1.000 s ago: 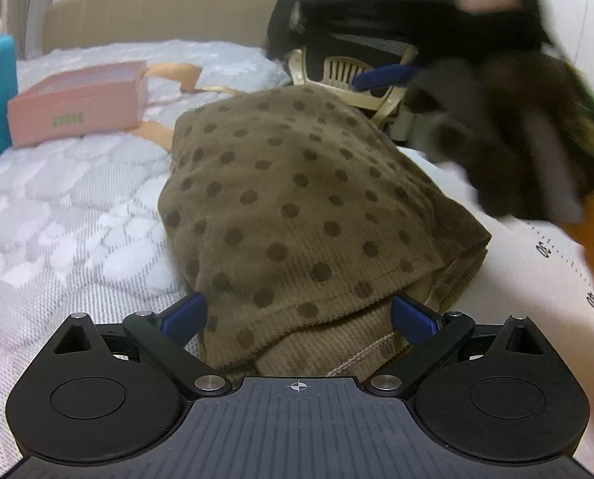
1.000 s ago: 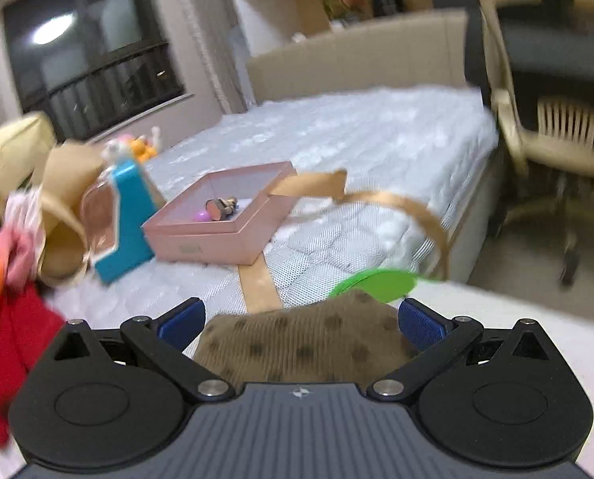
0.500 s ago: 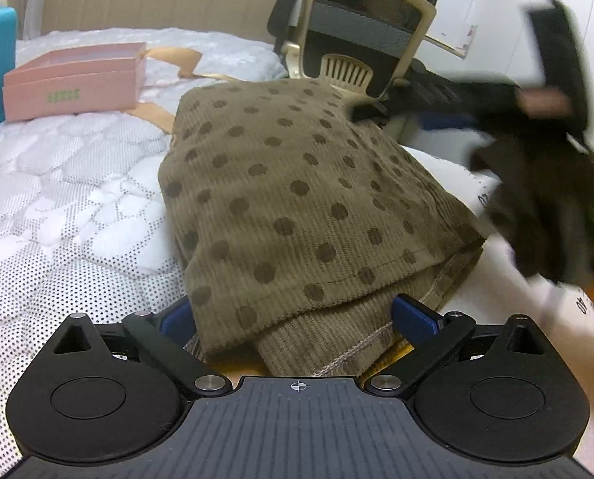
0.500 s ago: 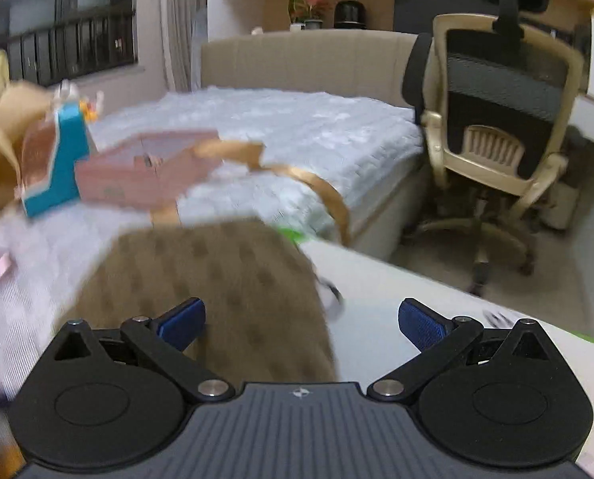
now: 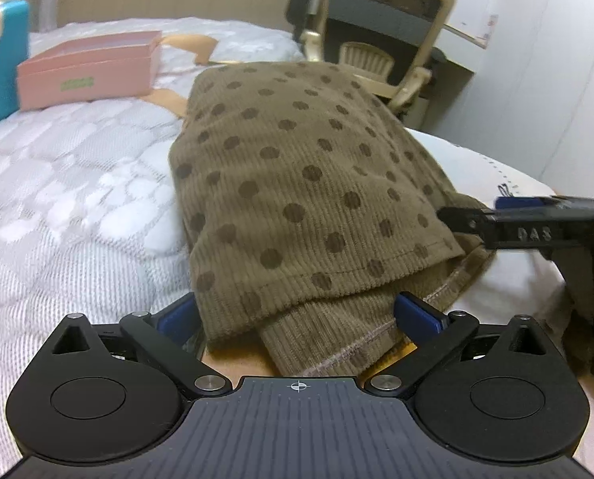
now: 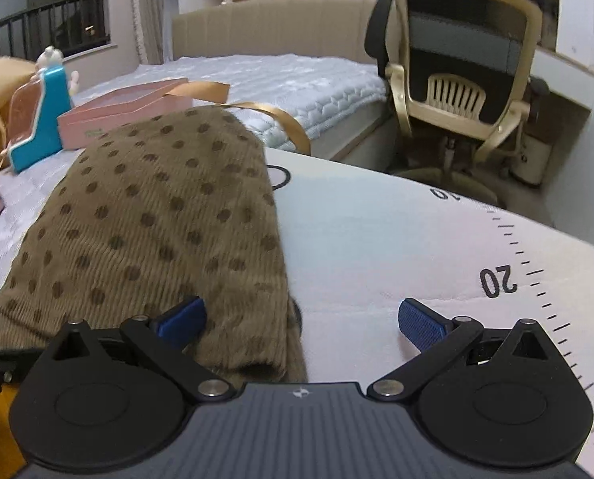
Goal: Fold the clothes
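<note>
Garment: the brown polka-dot garment [image 5: 297,183] is lying folded in a thick bundle just ahead of your left gripper [image 5: 297,315], half on the quilted bed [image 5: 57,199] and half on the white measuring mat [image 6: 416,239].

Left gripper: you are holding its jaws spread wide on either side of the bundle's near hem, the fabric lying between the fingers and nothing pinched.

Right gripper: your right gripper [image 6: 300,319] is also hanging released, its left finger [image 6: 181,319] resting over the bundle's edge while the right finger is sitting above bare mat.

Risk, layers: closing the left jaws here is likely catching only the lower ribbed layer that is poking out under the top flap, and lifting that would be pulling the fold apart.

Risk, uneven grab: the right gripper is straddling the cloth's edge, so a squeeze may be taking a thin corner and skewing the bundle.

Risk, clutter: the pink box [image 5: 89,74] and gold ribbon [image 6: 281,117] are lying beyond the garment; a long push forward could be dragging cloth onto them.
</note>
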The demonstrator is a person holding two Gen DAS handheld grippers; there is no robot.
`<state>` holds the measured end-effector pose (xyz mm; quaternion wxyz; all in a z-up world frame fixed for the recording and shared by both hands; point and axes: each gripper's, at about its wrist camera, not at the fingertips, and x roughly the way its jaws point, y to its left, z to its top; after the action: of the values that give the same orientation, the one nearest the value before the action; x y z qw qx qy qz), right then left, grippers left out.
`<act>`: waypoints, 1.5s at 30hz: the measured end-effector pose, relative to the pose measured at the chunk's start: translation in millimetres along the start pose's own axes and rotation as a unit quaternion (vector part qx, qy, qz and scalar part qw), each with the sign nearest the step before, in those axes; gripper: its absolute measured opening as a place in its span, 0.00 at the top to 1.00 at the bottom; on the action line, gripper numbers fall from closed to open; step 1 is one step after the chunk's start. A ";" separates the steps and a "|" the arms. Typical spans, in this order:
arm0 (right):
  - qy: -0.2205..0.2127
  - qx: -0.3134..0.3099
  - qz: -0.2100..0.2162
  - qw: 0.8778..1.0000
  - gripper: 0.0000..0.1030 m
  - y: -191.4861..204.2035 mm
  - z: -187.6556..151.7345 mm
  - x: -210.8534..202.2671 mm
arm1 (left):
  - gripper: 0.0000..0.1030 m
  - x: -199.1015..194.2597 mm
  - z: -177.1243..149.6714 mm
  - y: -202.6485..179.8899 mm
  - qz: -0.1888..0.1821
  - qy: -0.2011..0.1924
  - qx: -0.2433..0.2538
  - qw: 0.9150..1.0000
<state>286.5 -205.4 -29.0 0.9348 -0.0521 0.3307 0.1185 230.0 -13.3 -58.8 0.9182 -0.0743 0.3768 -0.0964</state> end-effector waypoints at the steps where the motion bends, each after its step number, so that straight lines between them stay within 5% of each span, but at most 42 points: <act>1: -0.005 -0.008 0.002 1.000 0.00 2.9 -4.1 -4.4 | 0.00 -1.3 -4.2 -3.9 0.008 0.003 -0.004 1.000; 6: -0.001 -0.021 0.041 0.999 0.00 8.6 -31.6 -34.1 | 0.00 -16.2 -21.7 -21.0 0.069 -0.014 -0.016 0.997; 11: -0.014 -0.033 0.018 0.999 0.00 10.3 -60.2 -67.4 | 0.00 -31.1 -33.7 -43.7 0.123 -0.048 -0.011 0.991; 16: -0.002 -0.020 0.025 1.000 0.00 -2.7 -64.2 -67.6 | 0.00 -33.7 -35.8 -58.9 0.025 -0.061 0.001 0.998; 20: 0.003 -0.010 0.033 0.999 0.00 -7.5 -65.1 -64.8 | 0.00 -24.5 -35.3 -76.6 0.112 -0.049 0.021 0.992; 45: 0.002 -0.002 0.027 1.000 0.00 -3.6 -61.4 -57.3 | 0.00 -23.2 -35.4 -73.8 0.110 -0.051 0.021 0.992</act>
<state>207.0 -230.4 -40.4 0.9306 -0.0449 0.3332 0.1445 179.9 -81.8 -52.6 0.9425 -0.0181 0.3336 0.0009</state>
